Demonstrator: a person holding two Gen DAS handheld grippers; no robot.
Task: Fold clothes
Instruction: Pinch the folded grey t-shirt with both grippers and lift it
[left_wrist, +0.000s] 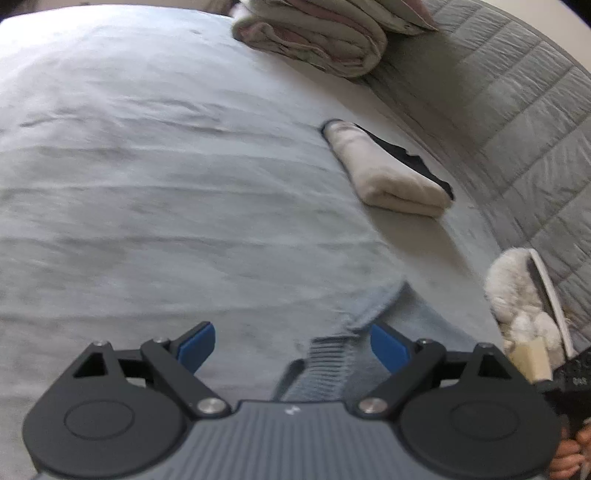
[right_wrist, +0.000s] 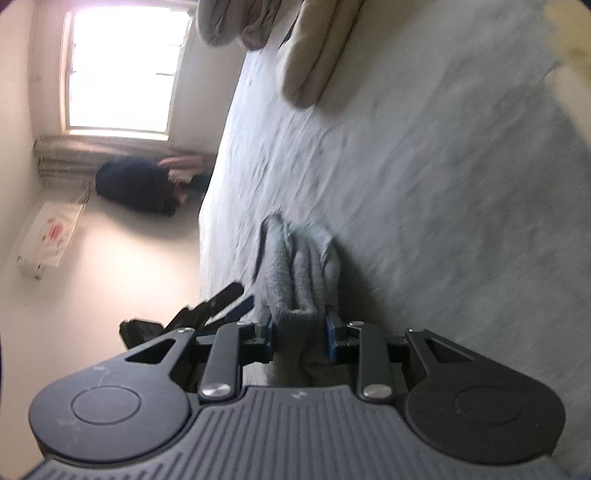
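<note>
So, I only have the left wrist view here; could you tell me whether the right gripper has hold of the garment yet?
Observer: Yes, the right gripper is shut on a bunched fold of the grey knitted garment.
Operator: Thank you. Can that camera see my left gripper?
Observer: It can. The left gripper shows just beside that bunch, its jaws apart.
Operator: And what lies beyond the edge of the bed on that side?
Observer: A dark rounded bundle, perhaps a bag, lies on the pale floor below a bright window.
</note>
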